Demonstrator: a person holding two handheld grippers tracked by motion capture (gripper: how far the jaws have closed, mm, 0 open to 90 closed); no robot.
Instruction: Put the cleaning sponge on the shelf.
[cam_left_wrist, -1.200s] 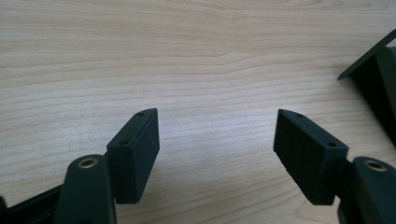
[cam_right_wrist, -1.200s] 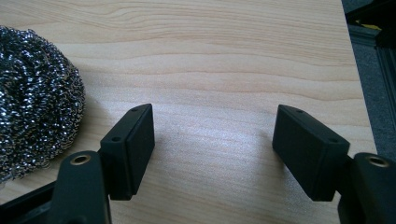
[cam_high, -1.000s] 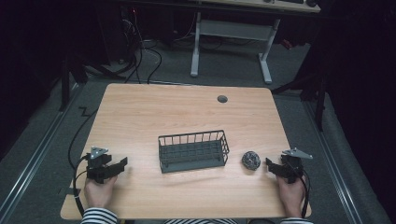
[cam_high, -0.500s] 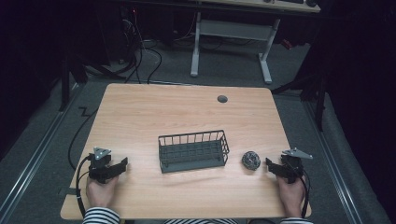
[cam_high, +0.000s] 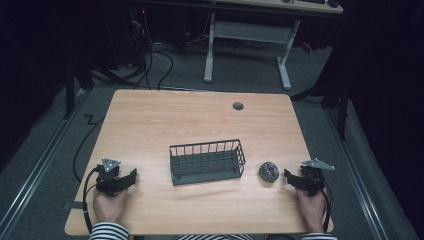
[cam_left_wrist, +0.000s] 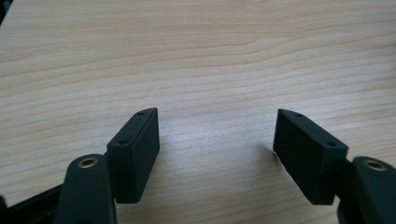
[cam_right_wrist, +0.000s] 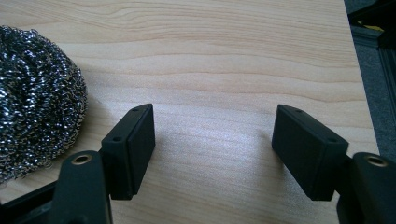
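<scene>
I see the dark wire basket (cam_high: 207, 162) mid-table, the steel wool scourer (cam_high: 268, 171) just right of it beside my right gripper (cam_high: 292, 177). Left gripper (cam_high: 129, 176) and right both gape wide, empty. Nothing has moved since before.

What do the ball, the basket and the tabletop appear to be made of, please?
Ball: coiled steel wool, shiny; glinting tangled strands. Basket: thin wire, probably coated metal, matte dark grey; open bars. Tabletop: light wood or wood-look laminate, smooth; printed-looking grain leaves it open.
</scene>
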